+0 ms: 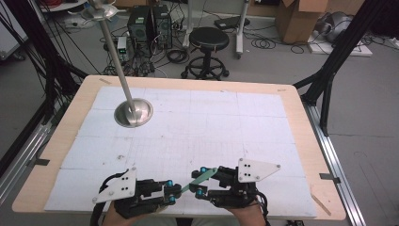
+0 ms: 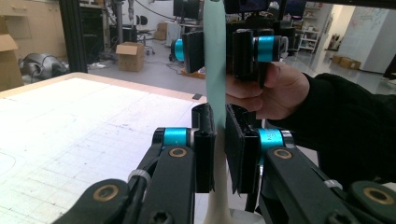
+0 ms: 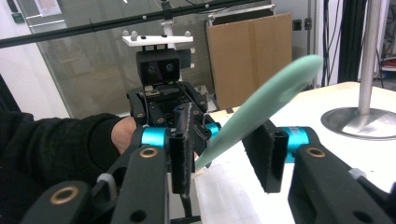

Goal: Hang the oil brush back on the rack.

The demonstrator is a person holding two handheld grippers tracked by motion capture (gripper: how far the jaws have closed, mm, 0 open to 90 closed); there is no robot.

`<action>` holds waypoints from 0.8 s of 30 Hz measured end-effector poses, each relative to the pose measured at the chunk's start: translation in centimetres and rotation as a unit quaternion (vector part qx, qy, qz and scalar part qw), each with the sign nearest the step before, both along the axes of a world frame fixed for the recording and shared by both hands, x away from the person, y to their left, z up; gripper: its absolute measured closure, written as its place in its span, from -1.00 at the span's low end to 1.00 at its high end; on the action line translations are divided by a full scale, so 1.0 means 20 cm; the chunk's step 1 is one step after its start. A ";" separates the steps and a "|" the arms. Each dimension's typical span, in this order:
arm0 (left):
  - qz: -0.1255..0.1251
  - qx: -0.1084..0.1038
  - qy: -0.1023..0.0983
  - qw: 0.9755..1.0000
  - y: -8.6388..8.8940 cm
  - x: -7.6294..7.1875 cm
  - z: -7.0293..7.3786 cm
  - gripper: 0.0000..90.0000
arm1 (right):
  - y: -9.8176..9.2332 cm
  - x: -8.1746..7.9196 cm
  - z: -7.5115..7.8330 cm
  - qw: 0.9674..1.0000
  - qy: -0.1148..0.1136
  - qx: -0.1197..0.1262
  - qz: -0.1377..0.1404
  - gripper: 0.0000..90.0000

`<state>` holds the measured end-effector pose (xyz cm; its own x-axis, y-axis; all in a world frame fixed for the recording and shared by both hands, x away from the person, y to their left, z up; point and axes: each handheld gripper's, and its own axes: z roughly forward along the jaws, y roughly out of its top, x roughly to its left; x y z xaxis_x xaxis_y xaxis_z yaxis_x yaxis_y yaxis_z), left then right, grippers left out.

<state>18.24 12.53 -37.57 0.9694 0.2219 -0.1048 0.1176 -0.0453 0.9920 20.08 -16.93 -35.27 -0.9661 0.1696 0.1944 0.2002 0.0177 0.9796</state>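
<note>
On the white table (image 1: 197, 127) with its metal stand (image 1: 133, 113), my left gripper (image 1: 173, 192) squeezes a thin green stick (image 1: 203, 176) tight. The stick pokes up between my right gripper's (image 1: 201, 181) half-open jaws, not pinched there

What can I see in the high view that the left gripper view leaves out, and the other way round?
The high view adds the metal stand, its round base on the table's far left, and a black stool on the floor beyond. The left gripper view adds a close look at the left gripper clamped on the green strip, and a dark sleeve behind the right gripper. Both share the white-covered table, the two grippers and the strip between them.
</note>
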 end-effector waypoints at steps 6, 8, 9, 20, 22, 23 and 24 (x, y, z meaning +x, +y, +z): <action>-0.001 0.004 0.000 1.000 0.00 0.00 0.00 0.81 | 0.00 0.00 0.00 1.000 0.004 0.004 0.003 0.56; -0.002 0.005 -0.001 1.000 -0.01 0.00 0.00 0.81 | 0.00 0.00 0.00 1.000 0.003 0.005 0.003 0.62; -0.003 0.006 -0.002 1.000 -0.01 0.00 0.00 0.81 | 0.00 0.00 0.00 1.000 0.002 0.006 0.004 0.63; 0.002 0.015 -0.003 1.000 -0.01 0.00 -0.01 0.81 | 0.01 0.00 0.01 1.000 0.018 -0.002 0.009 0.72; 0.006 0.017 -0.004 1.000 -0.01 0.00 -0.01 0.81 | 0.02 0.00 0.02 1.000 0.027 -0.008 0.004 0.72; 0.009 0.017 -0.003 1.000 -0.01 0.00 -0.01 0.81 | 0.02 0.00 0.02 0.999 0.030 -0.010 0.000 0.73; 0.009 0.017 -0.002 1.000 -0.01 0.00 -0.01 0.81 | 0.02 -0.01 0.03 0.999 0.037 -0.010 -0.003 0.73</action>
<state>18.16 12.28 -37.81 0.9654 0.2436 -0.0936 0.1155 -0.0772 0.9903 19.98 -16.46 -34.73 -0.9481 0.1801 0.2621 0.2726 0.0357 0.9615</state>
